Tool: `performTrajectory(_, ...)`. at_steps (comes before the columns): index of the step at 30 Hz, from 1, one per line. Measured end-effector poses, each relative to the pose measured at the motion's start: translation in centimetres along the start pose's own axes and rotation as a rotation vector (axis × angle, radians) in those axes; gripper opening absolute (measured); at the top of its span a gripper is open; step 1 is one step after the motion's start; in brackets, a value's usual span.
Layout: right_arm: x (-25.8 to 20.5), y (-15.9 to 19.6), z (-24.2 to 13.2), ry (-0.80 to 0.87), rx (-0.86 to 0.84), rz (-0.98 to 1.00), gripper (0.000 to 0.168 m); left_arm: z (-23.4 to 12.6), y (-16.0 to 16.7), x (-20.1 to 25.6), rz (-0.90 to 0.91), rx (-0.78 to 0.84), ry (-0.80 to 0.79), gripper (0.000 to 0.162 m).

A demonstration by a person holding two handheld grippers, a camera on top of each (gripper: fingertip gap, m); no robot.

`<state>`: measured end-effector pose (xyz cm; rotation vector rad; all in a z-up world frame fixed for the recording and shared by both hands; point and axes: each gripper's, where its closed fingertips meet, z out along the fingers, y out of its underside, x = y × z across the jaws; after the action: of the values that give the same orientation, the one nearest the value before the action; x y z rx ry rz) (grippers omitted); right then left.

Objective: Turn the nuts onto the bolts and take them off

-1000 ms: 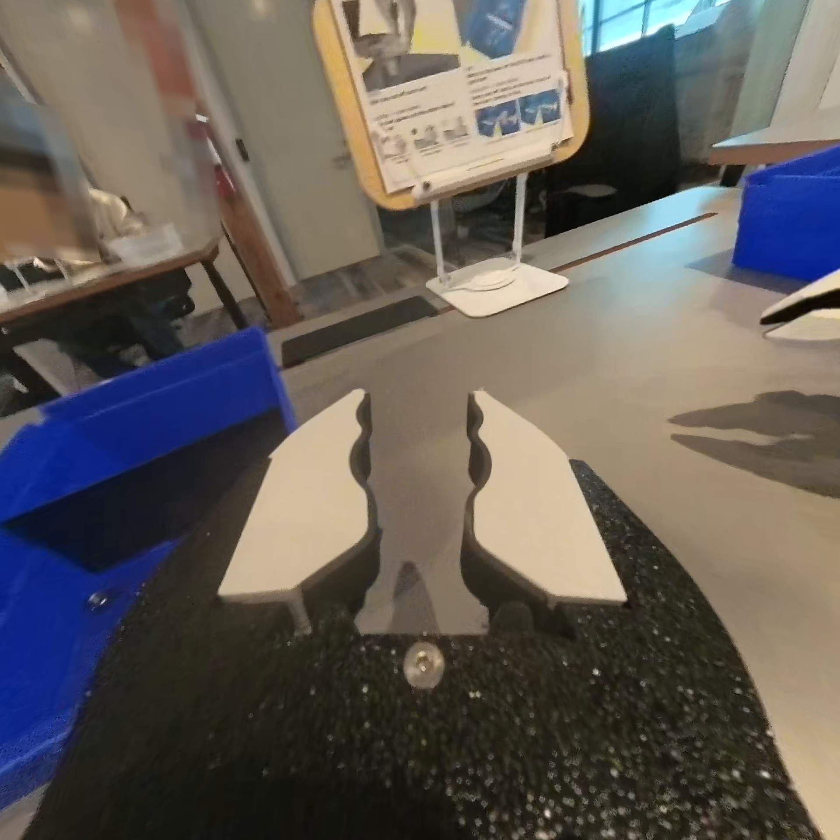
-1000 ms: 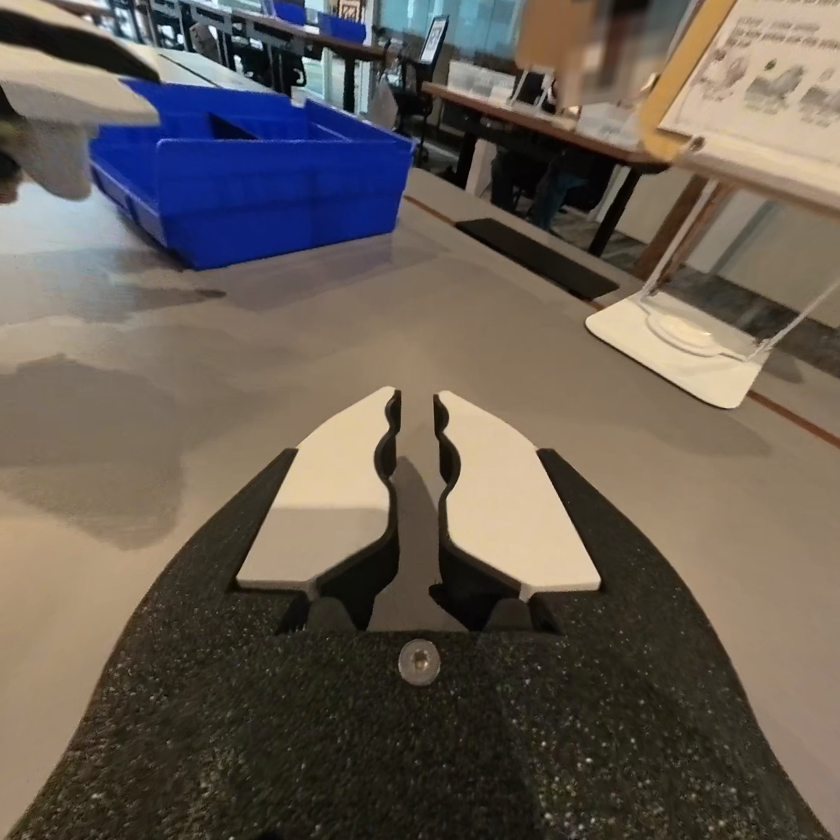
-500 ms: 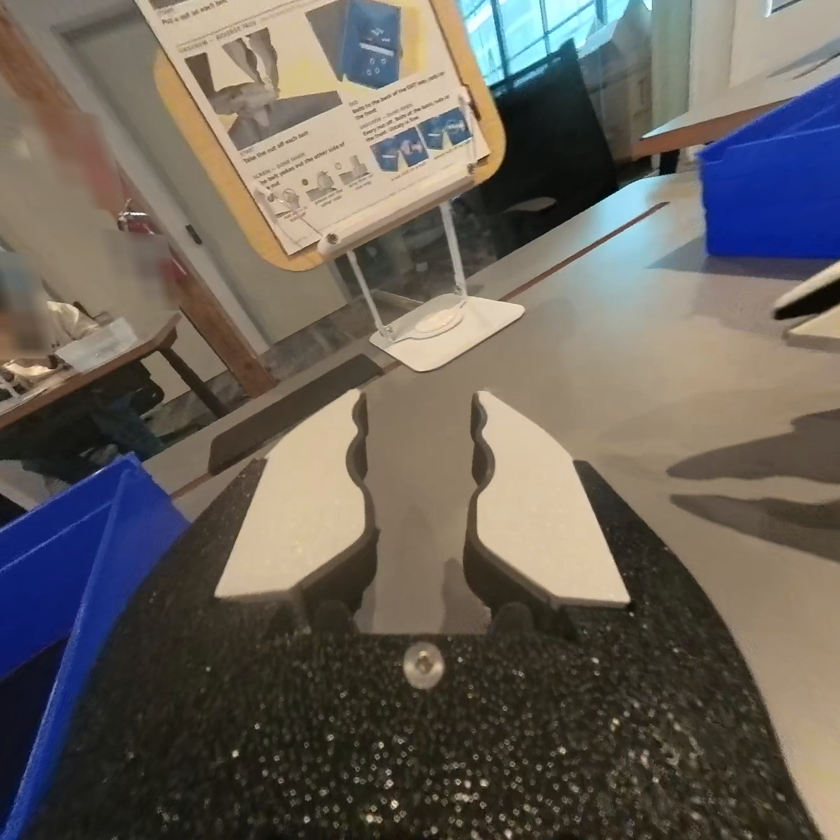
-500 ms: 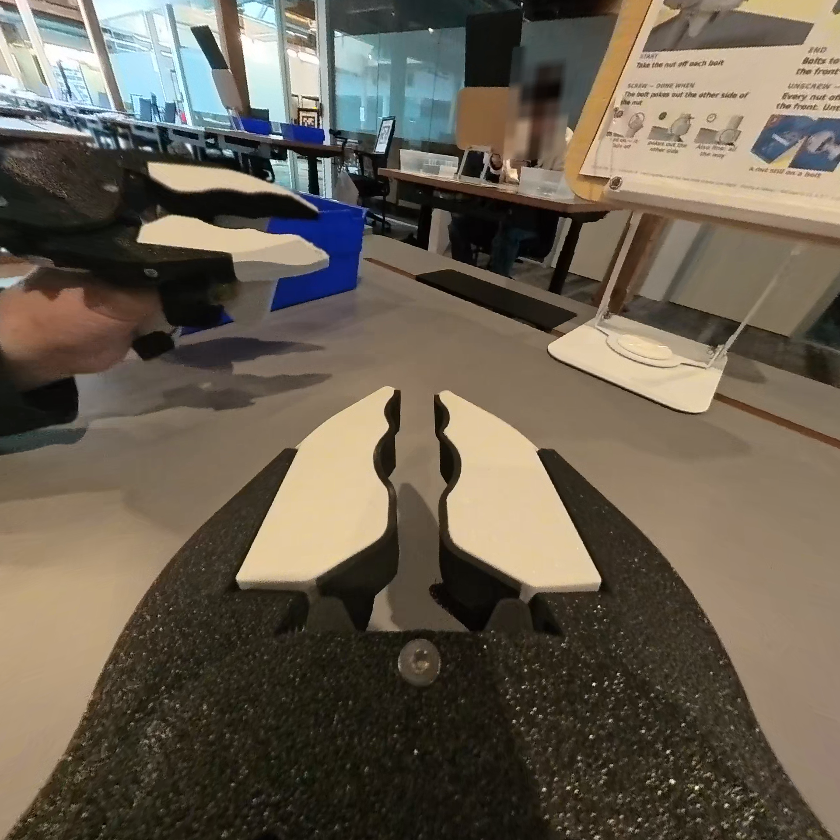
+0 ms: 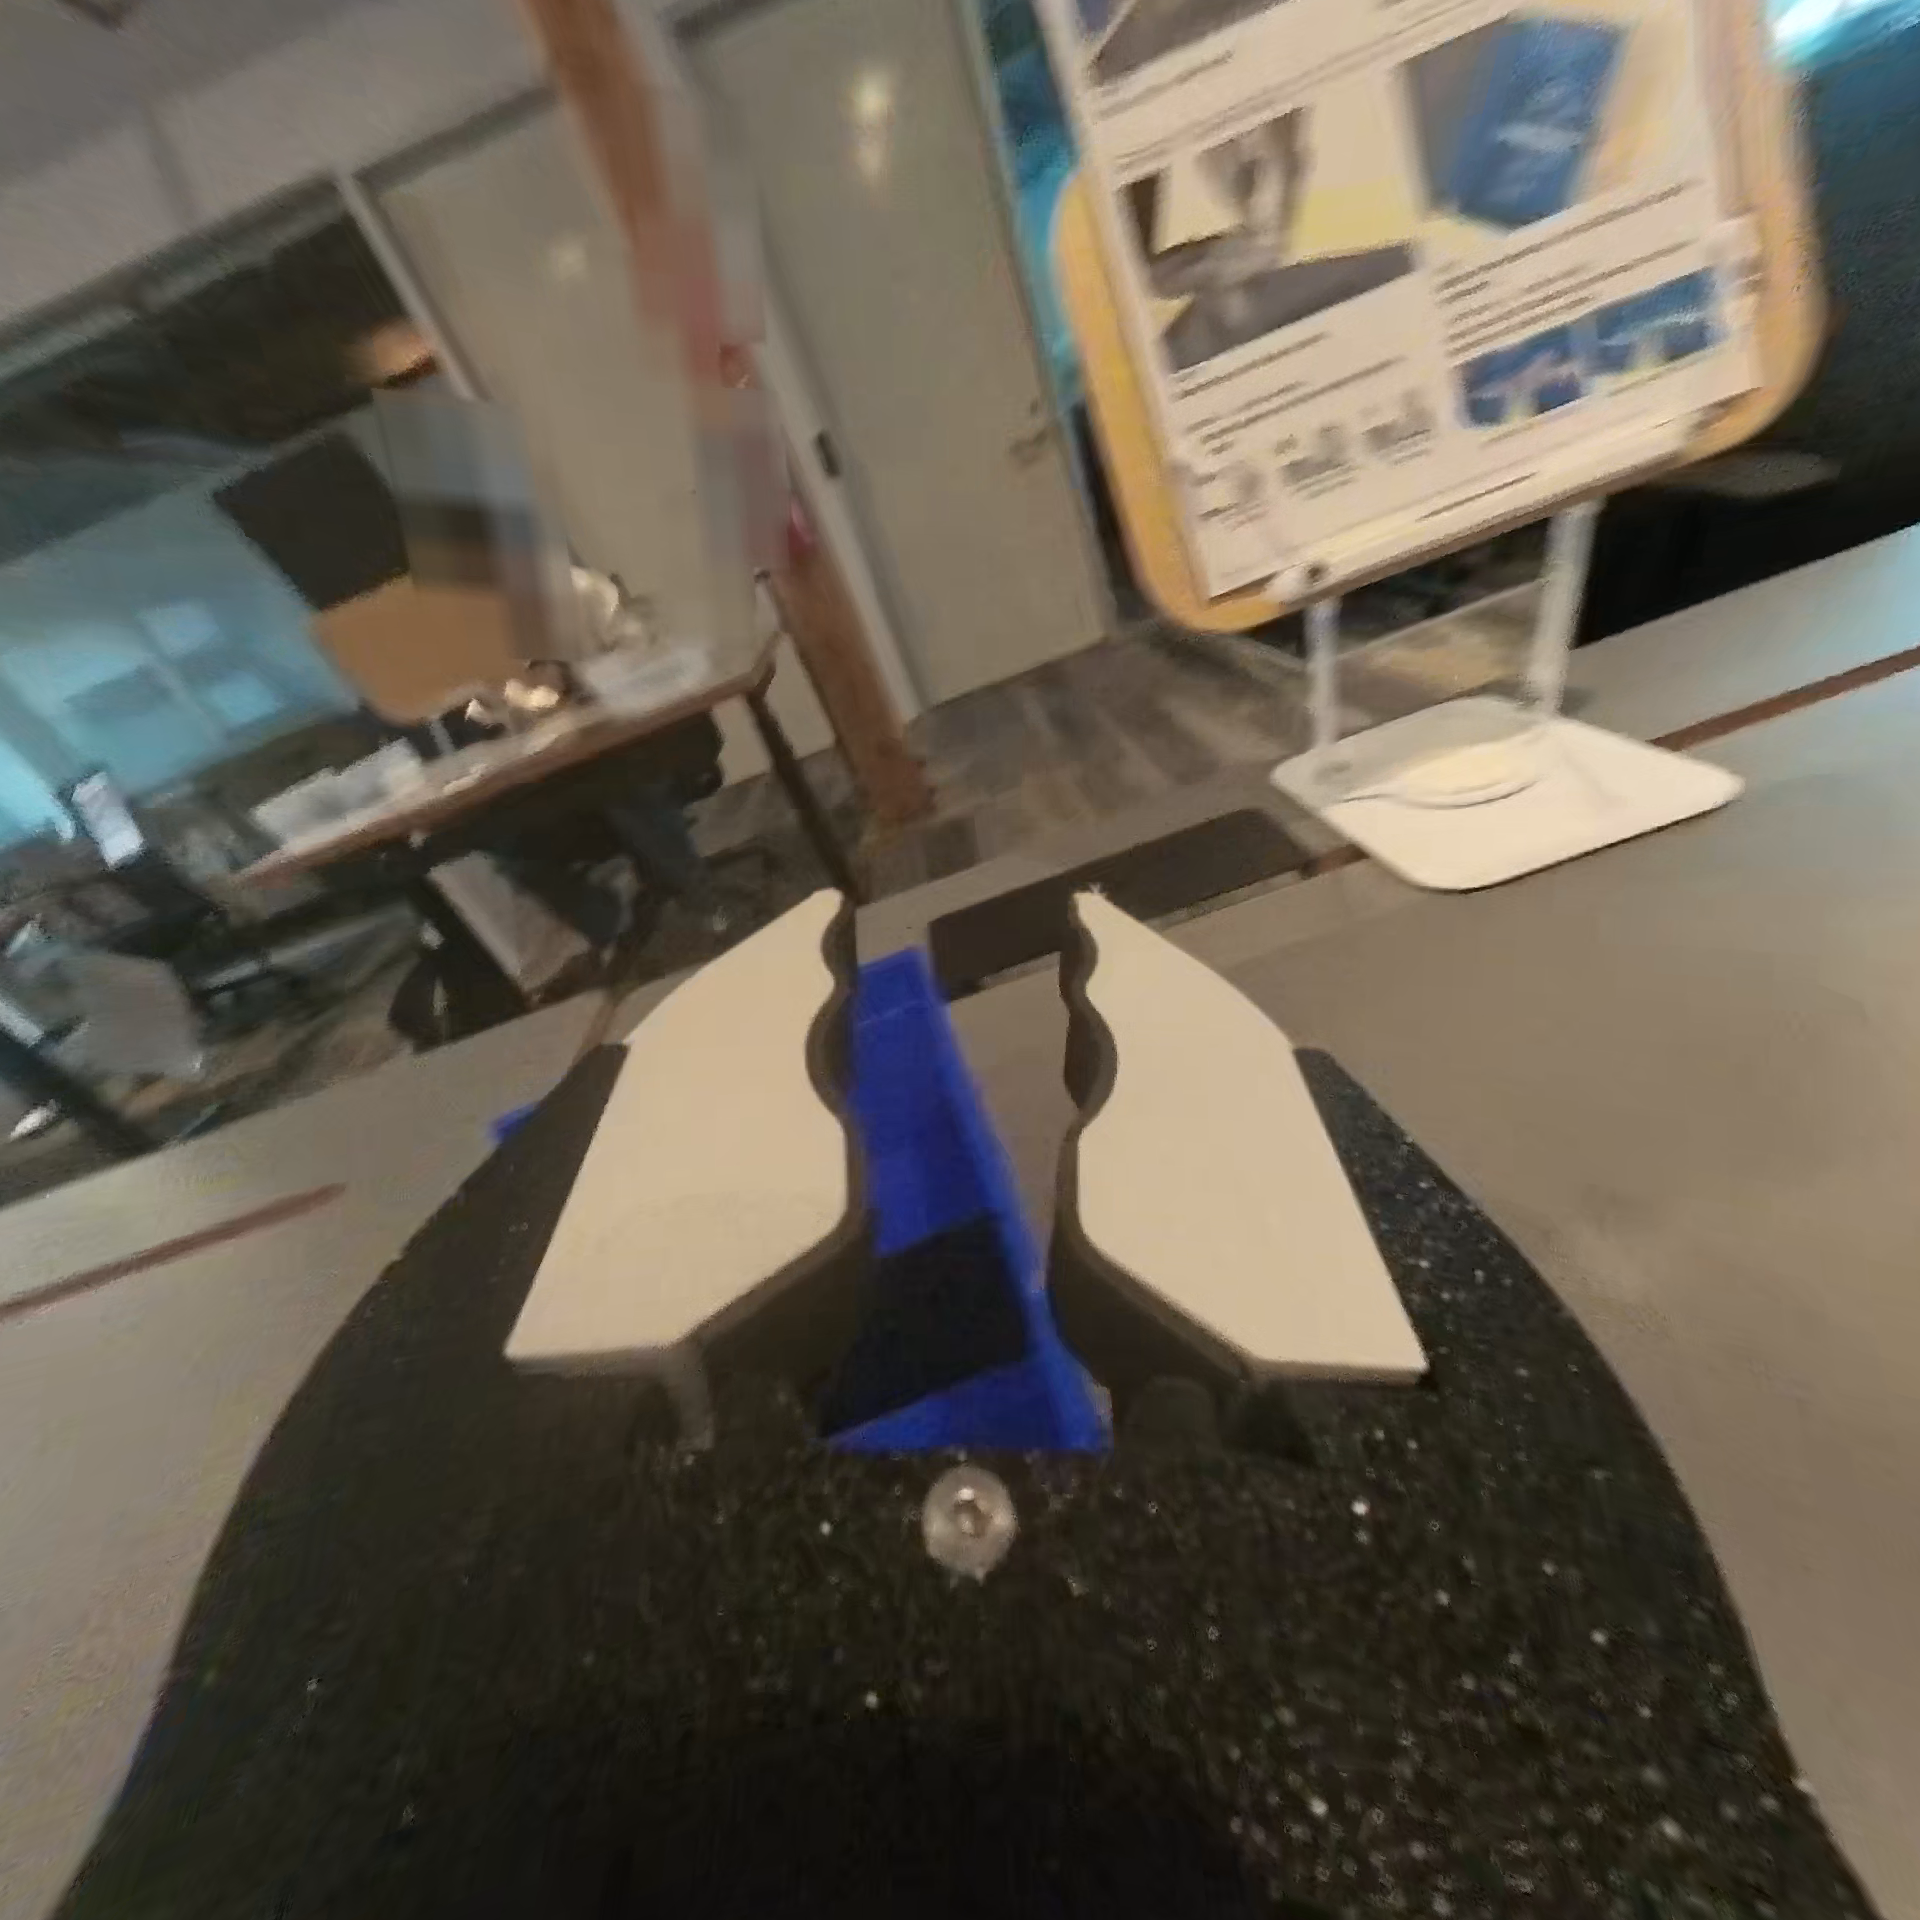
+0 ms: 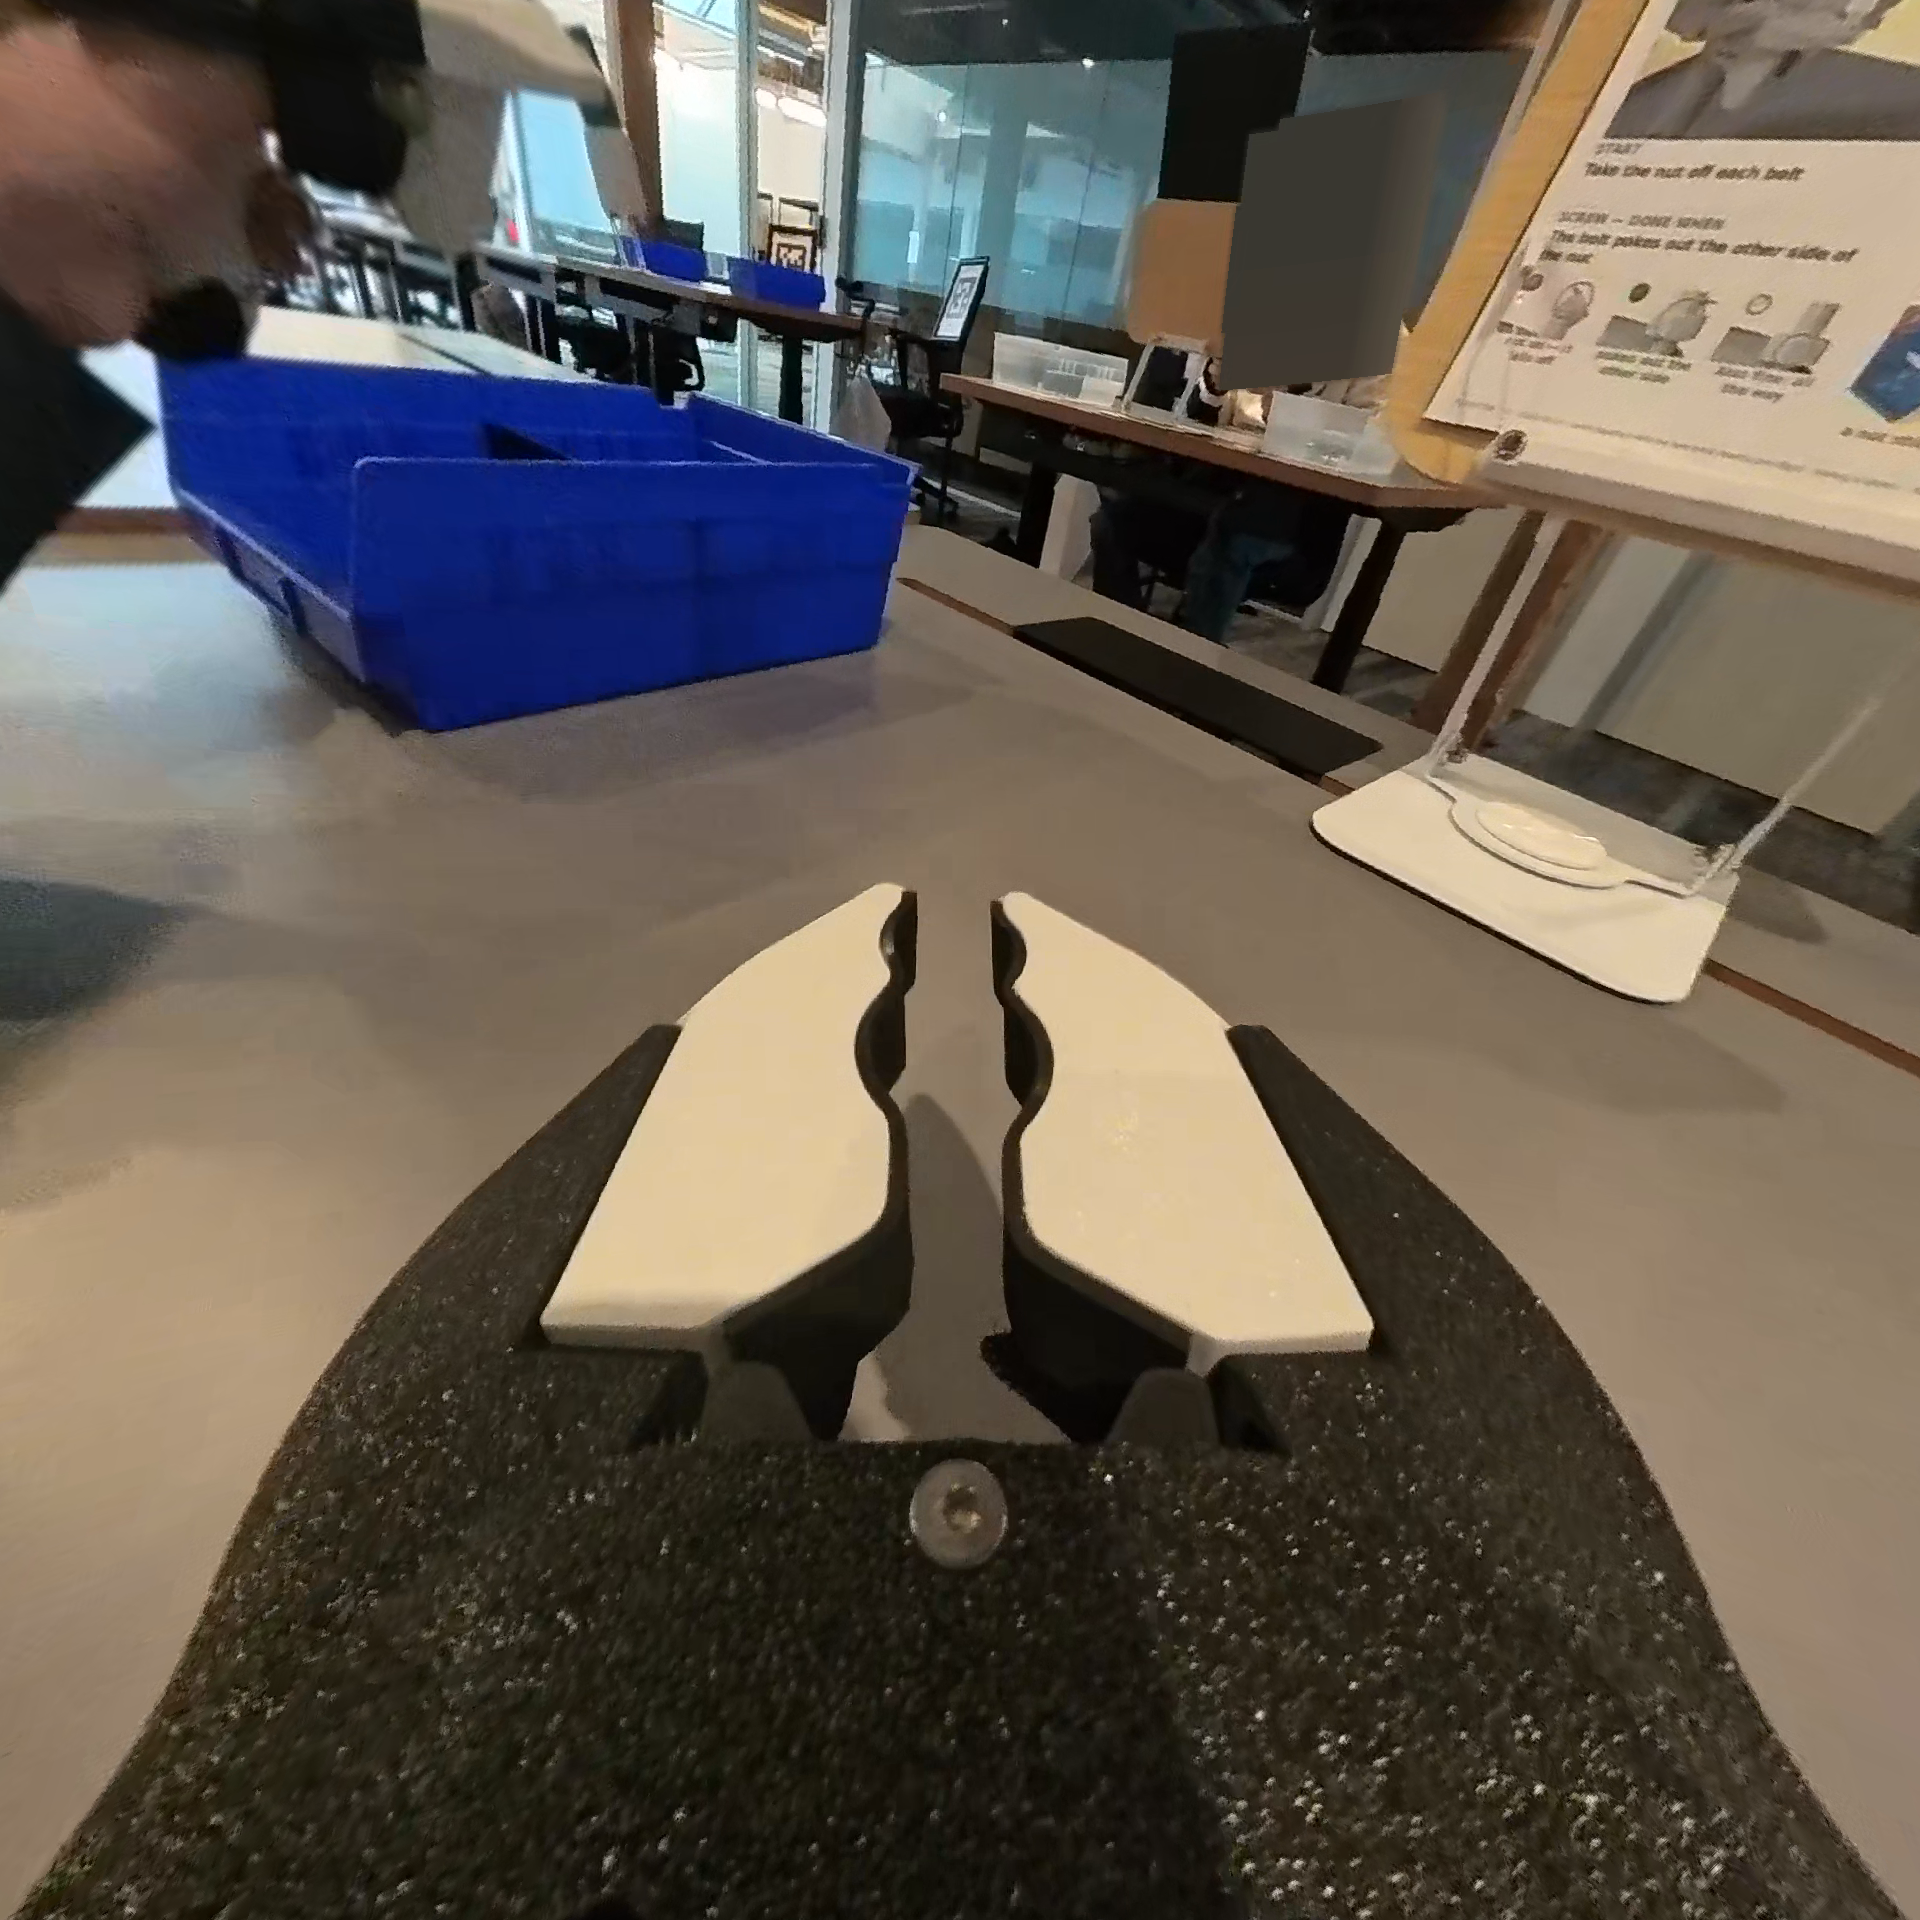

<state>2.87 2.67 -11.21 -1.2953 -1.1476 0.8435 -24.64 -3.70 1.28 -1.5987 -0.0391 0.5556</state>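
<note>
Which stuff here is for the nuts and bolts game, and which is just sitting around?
For the job:
left gripper, open, over the blue bin
right gripper, slightly open, empty
instruction board
No nuts or bolts show.

Just around:
grey table
black strip
far desks

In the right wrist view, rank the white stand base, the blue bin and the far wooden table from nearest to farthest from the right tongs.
1. White stand base, right, nearest the right tongs.
2. Blue bin, ahead left.
3. Wooden table, beyond the grey tabletop.
</note>
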Motion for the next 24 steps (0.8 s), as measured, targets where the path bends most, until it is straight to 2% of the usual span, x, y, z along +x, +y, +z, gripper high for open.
performTrajectory(3, -0.1, 0.1, 0.1, -0.012, -0.005, 0.006, 0.013, 1.9, 2.5, -5.2, -0.029, -0.192, 0.021, 0.033)
performTrajectory(4, -0.1, 0.1, 0.2, -0.016, -0.004, 0.011, 0.013, 2.7, 4.1, -6.2, -0.038, -0.287, 0.066, 0.03)
performTrajectory(6, -0.1, 0.1, 0.1, -0.022, 0.003, 0.024, 0.013, 4.4, 7.9, -7.8, -0.052, -0.507, 0.159, 0.035)
performTrajectory(10, 0.0, -0.2, 0.0, -0.025, 0.02, 0.042, 0.013, 7.4, 13.8, -10.0, -0.096, -0.782, 0.266, 0.041)
performTrajectory(14, 0.1, -0.5, -0.3, -0.016, 0.03, 0.033, 0.013, 7.8, 18.9, -9.8, -0.118, -1.06, 0.345, 0.04)
performTrajectory(19, -0.1, -0.5, -0.3, -0.016, 0.029, 0.016, 0.013, 8.7, 20.1, -9.7, -0.075, -1.15, 0.367, 0.028)
performTrajectory(24, -0.2, -0.8, -0.5, -0.013, 0.036, -0.001, 0.013, 8.2, 22.0, -8.8, -0.035, -1.33, 0.399, 0.032)
